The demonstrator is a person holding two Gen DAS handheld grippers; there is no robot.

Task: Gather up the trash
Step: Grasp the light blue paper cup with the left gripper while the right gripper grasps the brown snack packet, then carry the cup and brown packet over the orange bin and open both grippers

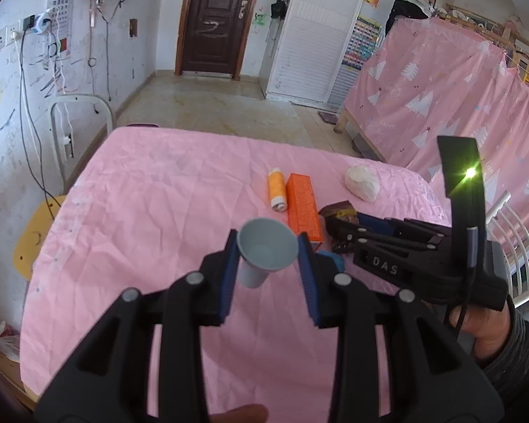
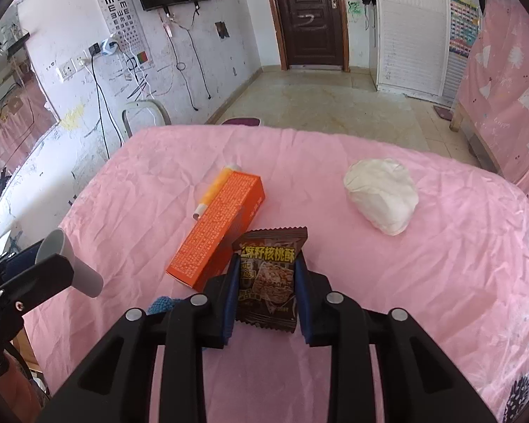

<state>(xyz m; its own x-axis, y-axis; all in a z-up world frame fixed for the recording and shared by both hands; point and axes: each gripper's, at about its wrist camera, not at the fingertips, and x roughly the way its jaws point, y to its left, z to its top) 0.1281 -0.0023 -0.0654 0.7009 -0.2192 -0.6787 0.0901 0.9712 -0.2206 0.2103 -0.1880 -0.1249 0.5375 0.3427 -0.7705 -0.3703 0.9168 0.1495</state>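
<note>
My left gripper point(image 1: 267, 251) is shut on a grey paper cup point(image 1: 264, 254) and holds it above the pink tablecloth point(image 1: 151, 190); the cup also shows at the left of the right wrist view point(image 2: 70, 264). My right gripper point(image 2: 266, 275) is shut on a dark brown snack wrapper point(image 2: 269, 278), seen to the right in the left wrist view point(image 1: 338, 213). On the table lie an orange box point(image 2: 218, 225), an orange-and-white tube point(image 2: 213, 190) and a crumpled white tissue point(image 2: 382, 194).
A small blue knitted item point(image 2: 162, 304) lies on the cloth near the box. A white chair point(image 1: 74, 123) and a yellow seat point(image 1: 35, 232) stand left of the table. A pink curtained bed point(image 1: 441, 105) is to the right. Cables hang on the left wall.
</note>
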